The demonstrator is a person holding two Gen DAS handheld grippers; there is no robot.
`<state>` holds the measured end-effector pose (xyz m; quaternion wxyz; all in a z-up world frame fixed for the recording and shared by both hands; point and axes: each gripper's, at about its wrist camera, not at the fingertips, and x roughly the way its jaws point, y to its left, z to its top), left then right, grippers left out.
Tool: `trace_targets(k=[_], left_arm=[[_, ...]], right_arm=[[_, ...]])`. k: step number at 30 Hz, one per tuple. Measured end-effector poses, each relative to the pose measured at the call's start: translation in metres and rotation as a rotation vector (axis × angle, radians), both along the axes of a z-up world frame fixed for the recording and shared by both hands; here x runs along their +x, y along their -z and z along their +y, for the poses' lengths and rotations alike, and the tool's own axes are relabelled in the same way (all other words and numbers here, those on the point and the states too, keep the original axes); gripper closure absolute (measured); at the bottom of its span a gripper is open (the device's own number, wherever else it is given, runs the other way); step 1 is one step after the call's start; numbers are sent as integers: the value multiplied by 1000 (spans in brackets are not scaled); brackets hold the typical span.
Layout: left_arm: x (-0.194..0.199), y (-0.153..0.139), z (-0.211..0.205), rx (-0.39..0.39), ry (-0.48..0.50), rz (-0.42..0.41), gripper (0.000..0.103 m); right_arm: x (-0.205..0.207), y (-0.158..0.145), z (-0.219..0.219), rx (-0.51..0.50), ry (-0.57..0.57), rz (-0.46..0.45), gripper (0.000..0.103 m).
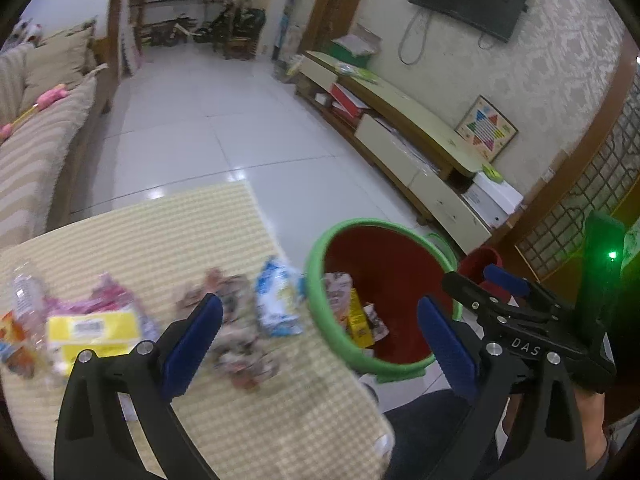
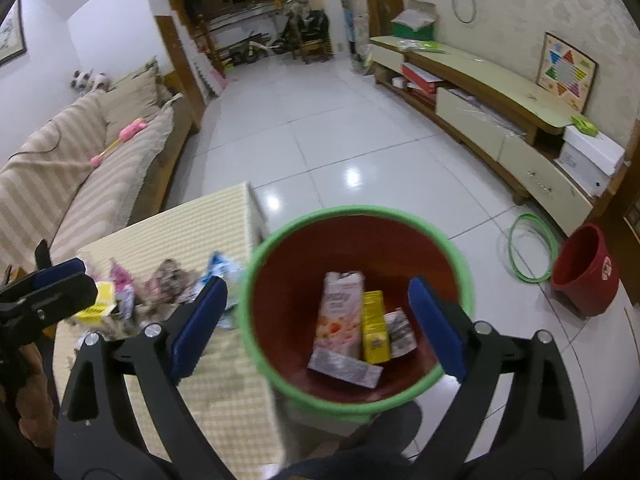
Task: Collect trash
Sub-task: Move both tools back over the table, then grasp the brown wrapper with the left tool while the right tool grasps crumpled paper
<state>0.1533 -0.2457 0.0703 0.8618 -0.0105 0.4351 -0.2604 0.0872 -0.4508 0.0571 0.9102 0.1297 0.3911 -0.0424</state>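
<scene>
The left gripper (image 1: 320, 344) and the right gripper (image 2: 316, 326) are both standing wide apart, holding nothing. The right one is hovering over the red, green-rimmed plastic bin (image 2: 460, 264), where a pink carton (image 2: 340, 316), a yellow box (image 2: 375, 334) and other wrappers are lying; more crumpled wrappers (image 1: 240, 332) are lying on the checked tablecloth (image 1: 180, 232).

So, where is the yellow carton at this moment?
The yellow carton lies inside the green-rimmed red bin, in the middle of the right wrist view, between a pink carton and a small crumpled packet.

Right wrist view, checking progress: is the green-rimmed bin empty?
No, the bin holds a pink carton, a yellow box and other packets.
</scene>
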Motion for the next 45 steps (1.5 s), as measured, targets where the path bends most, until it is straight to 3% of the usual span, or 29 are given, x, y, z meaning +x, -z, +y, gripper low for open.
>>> trace_targets(k=[13,20,34,45], left_arm=[[-28,18,162,25,-230,31,9],[-44,41,217,20,-324,73,9],[-53,110,258,53,-456,230,9],[-43,152,237,143,-470,316,9]], right_arm=[[4,15,129,-22,-219,47,12],[5,25,170,-60,-280,80,12],[20,51,187,-95,-310,129,12],[38,70,185,-107,-314,151,12]])
